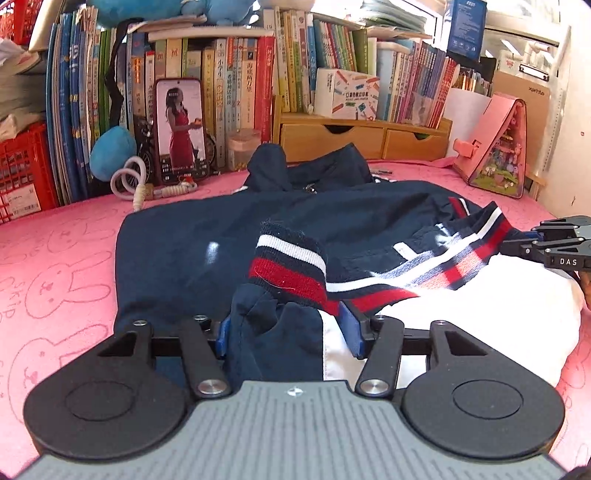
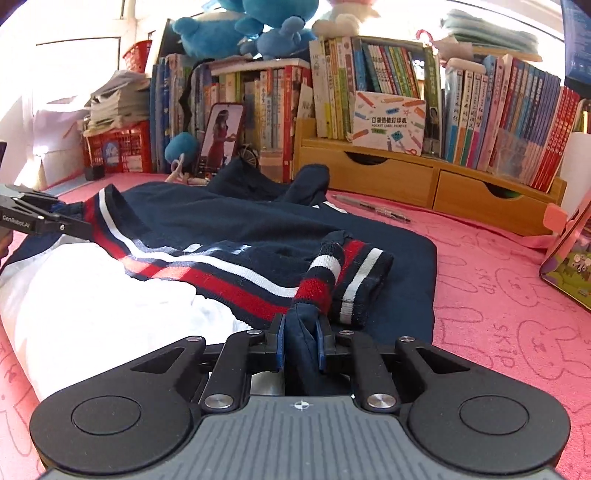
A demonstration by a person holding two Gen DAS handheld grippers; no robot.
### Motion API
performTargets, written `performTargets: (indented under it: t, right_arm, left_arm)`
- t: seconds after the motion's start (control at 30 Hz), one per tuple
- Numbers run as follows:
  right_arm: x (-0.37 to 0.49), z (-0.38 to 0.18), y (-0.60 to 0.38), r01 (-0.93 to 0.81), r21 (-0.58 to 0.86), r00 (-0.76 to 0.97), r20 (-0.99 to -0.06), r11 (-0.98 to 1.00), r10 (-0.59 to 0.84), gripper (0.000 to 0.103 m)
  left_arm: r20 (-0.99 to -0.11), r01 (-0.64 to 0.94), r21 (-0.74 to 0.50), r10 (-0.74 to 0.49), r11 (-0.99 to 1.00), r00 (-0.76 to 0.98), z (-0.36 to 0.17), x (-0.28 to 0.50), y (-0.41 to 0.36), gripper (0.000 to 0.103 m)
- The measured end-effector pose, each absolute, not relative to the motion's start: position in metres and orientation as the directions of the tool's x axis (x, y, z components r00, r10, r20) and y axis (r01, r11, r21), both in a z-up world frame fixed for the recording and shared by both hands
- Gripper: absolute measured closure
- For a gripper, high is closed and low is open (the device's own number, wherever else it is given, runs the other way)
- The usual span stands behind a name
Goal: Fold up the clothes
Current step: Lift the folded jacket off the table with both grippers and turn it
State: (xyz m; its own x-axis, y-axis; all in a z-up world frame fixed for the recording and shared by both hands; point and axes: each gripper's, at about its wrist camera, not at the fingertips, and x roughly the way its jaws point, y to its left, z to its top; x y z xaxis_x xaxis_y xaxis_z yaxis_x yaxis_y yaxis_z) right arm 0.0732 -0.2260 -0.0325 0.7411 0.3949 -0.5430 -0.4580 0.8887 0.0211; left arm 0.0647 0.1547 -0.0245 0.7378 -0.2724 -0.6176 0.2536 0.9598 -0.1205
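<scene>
Jacket (image 1: 207, 236), navy with white panels and red-white-navy ribbed trim, lies spread on the pink rabbit-print worktop (image 1: 55, 266), directly ahead of both tools. Left wrist view: left tool (image 1: 290, 328) has its blue pads set fairly wide, one sleeve of navy-and-white fabric bunched between them; the striped cuff (image 1: 288, 269) stands up just past the fingertips. Pads appear to touch the cloth at both sides, though a firm pinch cannot be confirmed. Right wrist view: right tool (image 2: 300, 341) has its jaws nearly together, pinching a narrow fold of navy sleeve; its striped cuff (image 2: 325, 277) rises just beyond the tips, leaning right onto the jacket body. Left view only: the phone (image 1: 180, 127) face-on, propped against the books (image 1: 229, 92), and the pink house-shaped box (image 1: 498, 151) far ahead-right; the right tool appears at its right edge. Right view only: a pen (image 2: 373, 210) on the worktop ahead-right of the jacket, blue plush toys (image 2: 251, 33) atop the books, and the left tool at its left edge. Jacket long axis runs away from both tools toward the bookshelf, striped hem band (image 2: 207, 273) nearest, collar end farthest.
</scene>
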Motion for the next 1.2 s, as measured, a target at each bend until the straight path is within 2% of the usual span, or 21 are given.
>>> performTargets:
  t: [0.03, 0.1, 0.13, 0.17, 0.2, 0.23, 0.3, 0.47, 0.53, 0.6, 0.7, 0.87, 0.97, 1.1, 1.17, 1.2]
  right_arm:
    - [0.078, -0.033, -0.230, -0.443, 0.058, 0.736, -0.546, 0.895, 0.400, 0.071]
    - [0.087, -0.034, -0.237, -0.418, 0.128, 0.724, -0.551, 0.899, 0.415, 0.063]
    - [0.088, -0.035, -0.237, -0.414, 0.160, 0.714, -0.553, 0.896, 0.428, 0.066]
    - [0.085, -0.034, -0.232, -0.410, 0.131, 0.726, -0.552, 0.903, 0.410, 0.074]
    - [0.079, -0.032, -0.226, -0.405, 0.073, 0.748, -0.548, 0.911, 0.376, 0.086]
    - [0.071, -0.028, -0.220, -0.405, 0.023, 0.769, -0.532, 0.914, 0.354, 0.087]
    - [0.057, -0.014, -0.211, -0.406, -0.061, 0.814, -0.478, 0.912, 0.331, 0.087]
    - [0.056, 0.043, -0.197, -0.363, -0.193, 0.908, -0.293, 0.912, 0.300, 0.087]
    - [0.083, 0.060, -0.195, -0.333, -0.201, 0.924, -0.264, 0.921, 0.276, 0.087]
    - [0.114, 0.065, -0.191, -0.306, -0.194, 0.930, -0.269, 0.932, 0.249, 0.087]
    - [0.164, 0.055, -0.180, -0.275, -0.191, 0.927, -0.314, 0.942, 0.207, 0.087]
    - [0.222, 0.010, -0.153, -0.259, -0.239, 0.903, -0.405, 0.936, 0.147, 0.087]
    - [0.240, -0.014, -0.149, -0.243, -0.234, 0.887, -0.447, 0.941, 0.118, 0.087]
    - [0.249, -0.038, -0.149, -0.225, -0.229, 0.867, -0.490, 0.947, 0.088, 0.084]
    - [0.254, -0.045, -0.147, -0.224, -0.237, 0.852, -0.518, 0.945, 0.072, 0.083]
    - [0.257, -0.048, -0.145, -0.224, -0.242, 0.844, -0.532, 0.944, 0.064, 0.082]
  left_arm:
    - [-0.635, 0.237, -0.152, -0.278, 0.960, 0.721, -0.028, 0.071, 0.157, 0.021]
    - [-0.627, 0.201, -0.216, -0.294, 0.955, 0.722, -0.029, 0.074, 0.161, 0.021]
    - [-0.617, 0.178, -0.220, -0.278, 0.959, 0.736, -0.027, 0.072, 0.159, 0.040]
    - [-0.606, 0.154, -0.205, -0.249, 0.967, 0.756, -0.024, 0.068, 0.156, 0.053]
    - [-0.597, 0.135, -0.186, -0.221, 0.973, 0.772, -0.021, 0.063, 0.152, 0.061]
    - [-0.580, 0.117, -0.169, -0.195, 0.979, 0.791, -0.015, 0.056, 0.148, 0.070]
    - [-0.529, 0.104, -0.147, -0.167, 0.984, 0.832, 0.001, 0.043, 0.143, 0.077]
    - [-0.382, 0.067, -0.080, -0.092, 0.995, 0.920, 0.050, 0.057, 0.141, 0.077]
    - [-0.344, 0.035, -0.042, -0.047, 0.999, 0.938, 0.064, 0.081, 0.140, 0.076]
    - [-0.347, 0.009, 0.000, -0.009, 1.000, 0.938, 0.062, 0.111, 0.138, 0.075]
    - [-0.410, -0.032, 0.035, 0.043, 0.999, 0.911, 0.041, 0.154, 0.135, 0.074]
    - [-0.498, -0.078, 0.069, 0.103, 0.995, 0.861, -0.002, 0.196, 0.136, 0.074]
    - [-0.516, -0.075, 0.085, 0.108, 0.994, 0.850, -0.017, 0.204, 0.139, 0.070]
    - [-0.540, -0.066, 0.098, 0.109, 0.993, 0.835, -0.031, 0.212, 0.142, 0.056]
    - [-0.558, -0.090, 0.109, 0.136, 0.990, 0.819, -0.035, 0.218, 0.143, 0.040]
    - [-0.572, -0.116, 0.123, 0.166, 0.986, 0.803, -0.035, 0.223, 0.142, 0.025]
